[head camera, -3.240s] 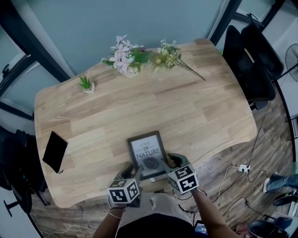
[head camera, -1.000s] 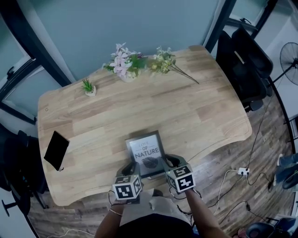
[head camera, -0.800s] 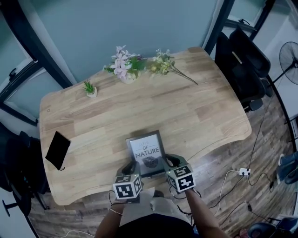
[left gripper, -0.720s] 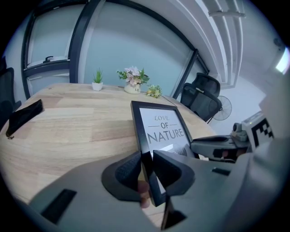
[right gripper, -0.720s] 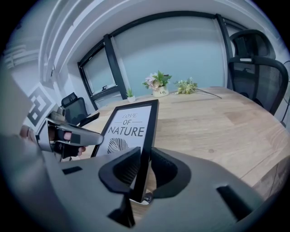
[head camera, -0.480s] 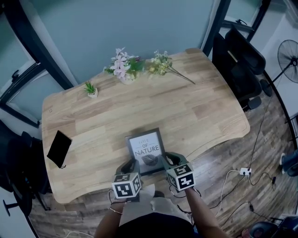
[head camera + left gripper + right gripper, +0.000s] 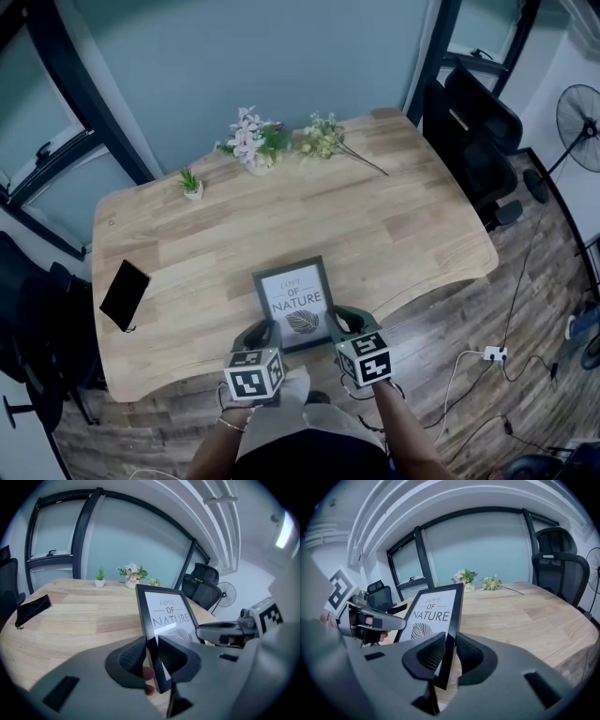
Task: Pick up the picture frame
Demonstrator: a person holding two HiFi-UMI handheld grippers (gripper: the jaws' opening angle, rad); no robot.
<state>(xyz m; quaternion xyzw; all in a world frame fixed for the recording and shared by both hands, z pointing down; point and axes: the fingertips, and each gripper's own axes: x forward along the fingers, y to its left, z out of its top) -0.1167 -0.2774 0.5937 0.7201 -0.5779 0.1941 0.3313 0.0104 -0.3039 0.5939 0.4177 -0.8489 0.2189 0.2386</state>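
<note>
Picture frame [image 7: 294,302], tilted up over the near edge of the table [image 7: 403,234], left gripper [image 7: 151,656] clamped on its left border, right gripper [image 7: 449,654] clamped on its right border; I judge the lift wants both hands raised evenly, so it neither twists nor slips

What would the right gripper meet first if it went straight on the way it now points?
The right gripper is shut on the edge of the picture frame, which would travel with it. Beyond that, it probably meets the bare table, well short of the flowers; depth is uncertain.
</note>
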